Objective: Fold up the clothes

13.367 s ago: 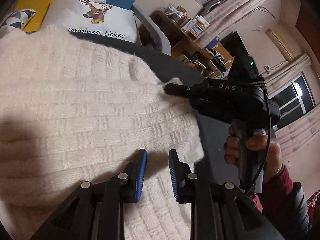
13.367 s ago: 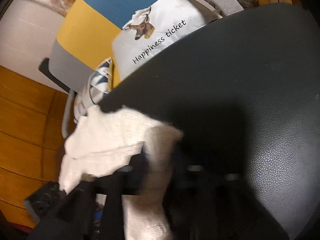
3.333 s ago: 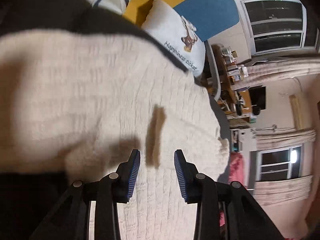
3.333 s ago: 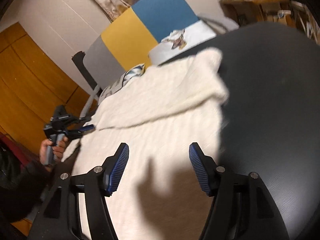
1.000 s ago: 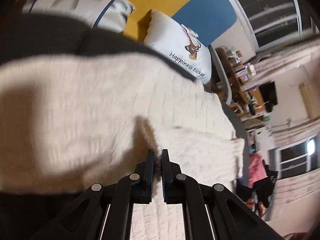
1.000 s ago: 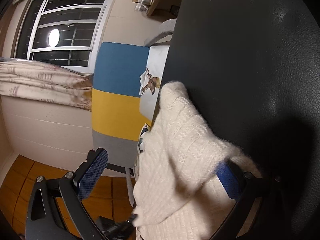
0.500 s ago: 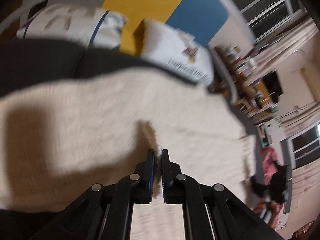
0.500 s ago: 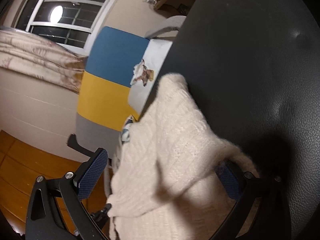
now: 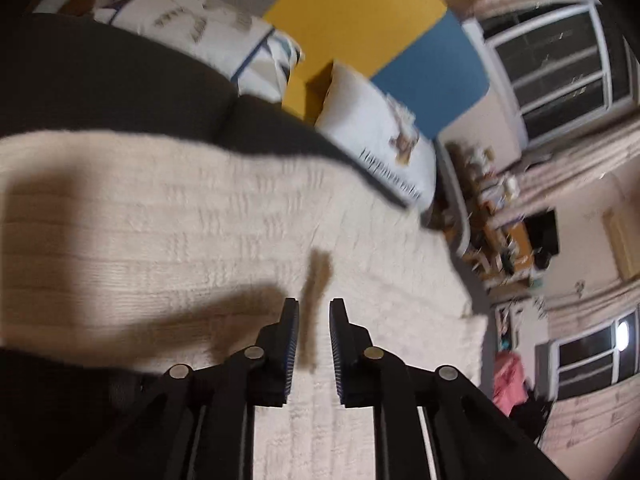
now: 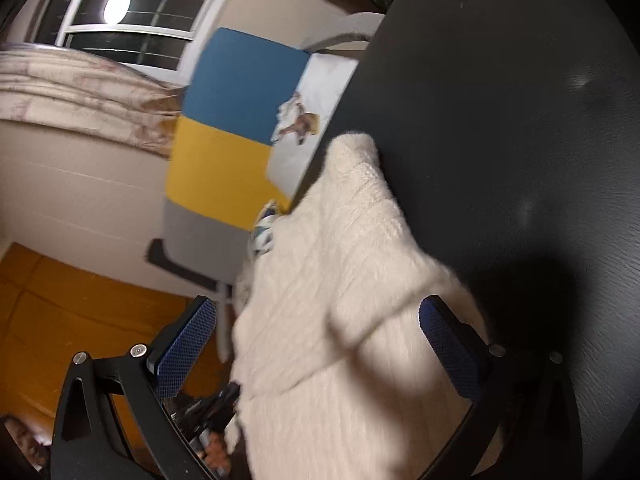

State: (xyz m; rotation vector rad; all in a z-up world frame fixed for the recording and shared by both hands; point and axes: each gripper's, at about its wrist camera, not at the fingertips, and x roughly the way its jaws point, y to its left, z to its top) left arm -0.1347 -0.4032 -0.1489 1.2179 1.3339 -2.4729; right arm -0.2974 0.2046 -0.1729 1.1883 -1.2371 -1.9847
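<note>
Cream knitted sweater (image 9: 224,216) lies spread over the black leather-grained tabletop (image 10: 500,120), covering most of the surface below my left tongs (image 9: 313,320). My left tongs hang just above the knit with the jaws parted by a narrow gap; nothing is held between the blue ribbed pads (image 9: 291,332), and their shadow falls on the fabric directly ahead. In the right wrist view the same sweater (image 10: 340,280) runs as a long band from the near edge toward the far rim of the tabletop, one end reaching close to the white cushion with a deer print (image 10: 316,108). My right tongs (image 10: 320,344) are spread wide, one blue pad (image 10: 184,344) out over the orange wooden floor (image 10: 60,304) beyond the tabletop edge, the other at the sweater's opposite edge; the knit passes between them, and I cannot tell whether either pad touches it. Beyond the tabletop stands a chair back in blue, yellow and grey panels (image 10: 224,128). A second patterned white cushion (image 9: 208,36) lies beside the deer one (image 9: 380,148) in the left wrist view. Both views are motion-blurred.
</note>
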